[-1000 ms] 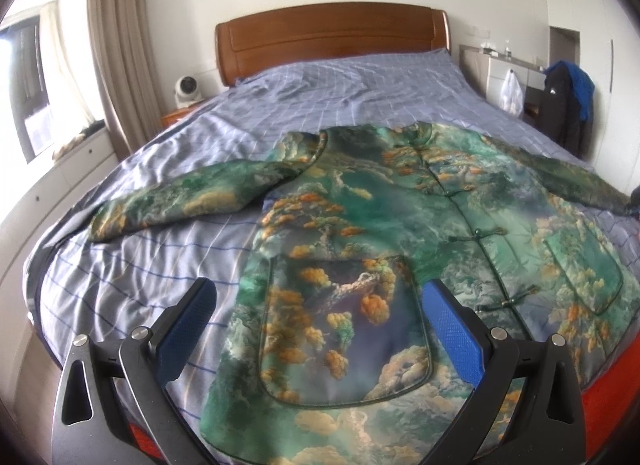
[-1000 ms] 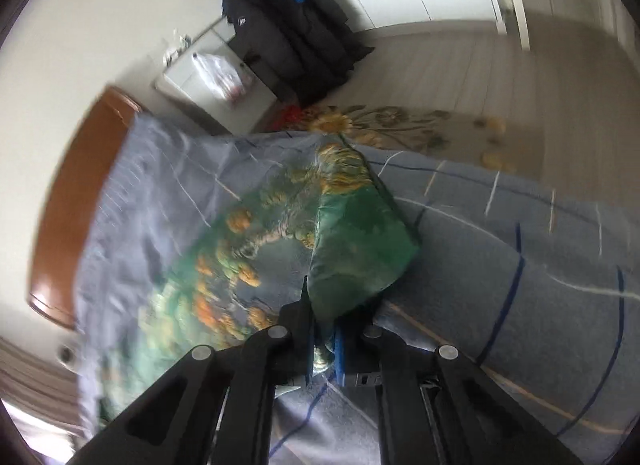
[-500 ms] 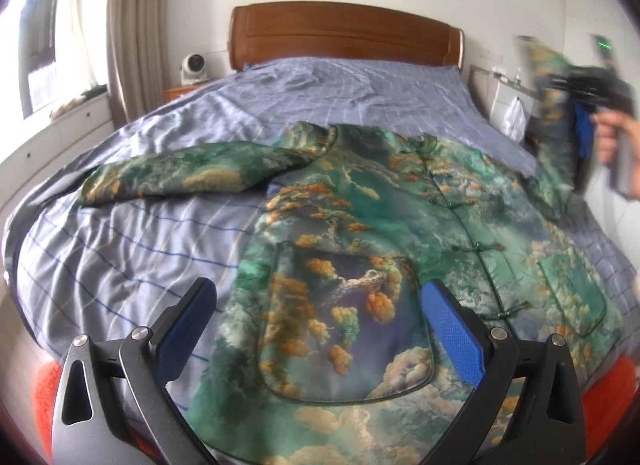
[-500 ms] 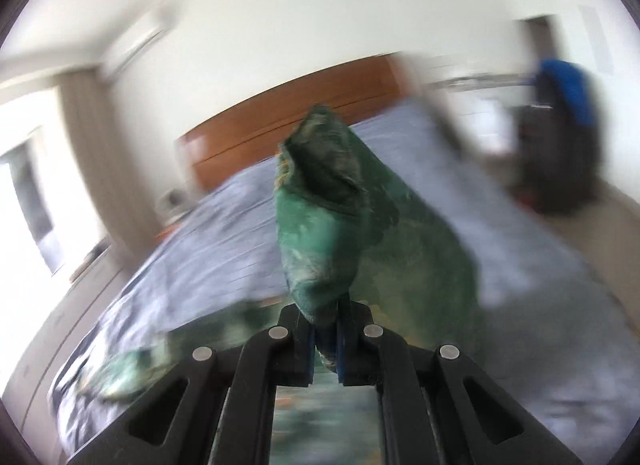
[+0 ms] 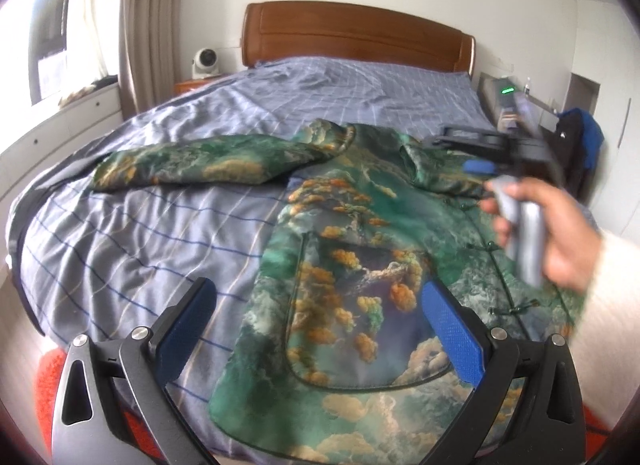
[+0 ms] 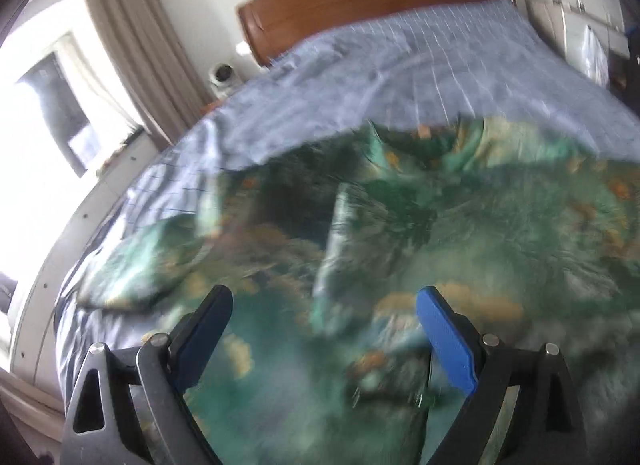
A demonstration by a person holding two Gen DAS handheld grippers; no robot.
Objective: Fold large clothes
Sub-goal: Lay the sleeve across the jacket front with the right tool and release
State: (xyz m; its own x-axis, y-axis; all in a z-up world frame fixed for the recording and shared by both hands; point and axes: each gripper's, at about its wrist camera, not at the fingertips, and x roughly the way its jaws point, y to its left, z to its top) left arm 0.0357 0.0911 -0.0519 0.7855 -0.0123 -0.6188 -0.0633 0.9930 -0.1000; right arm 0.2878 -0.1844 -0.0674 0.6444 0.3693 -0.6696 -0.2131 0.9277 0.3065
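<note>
A green jacket (image 5: 360, 265) printed with orange trees and clouds lies face up on the blue striped bed (image 5: 160, 233). Its left sleeve (image 5: 208, 163) stretches out to the side. The other sleeve (image 5: 436, 173) lies folded in over the chest near the collar. My left gripper (image 5: 320, 329) hovers open over the hem and pocket with nothing between its blue pads. A hand (image 5: 552, 241) holds my right gripper (image 5: 476, 153) above the folded sleeve. In the right wrist view that gripper (image 6: 324, 329) has its jaws opening wide; the blurred jacket (image 6: 440, 233) lies below, not pinched.
A wooden headboard (image 5: 352, 37) stands at the far end. A white device (image 5: 206, 63) sits on a nightstand beside the curtain (image 5: 148, 25) and window. Dark and blue clothes (image 5: 580, 141) hang at the right. A red mat (image 5: 48, 369) lies by the bed's near edge.
The right gripper lifted the sleeve end off the bed's side, swung it over the jacket's chest and let it go, its jaws now apart. The left gripper drifted sideways and rolled a little.
</note>
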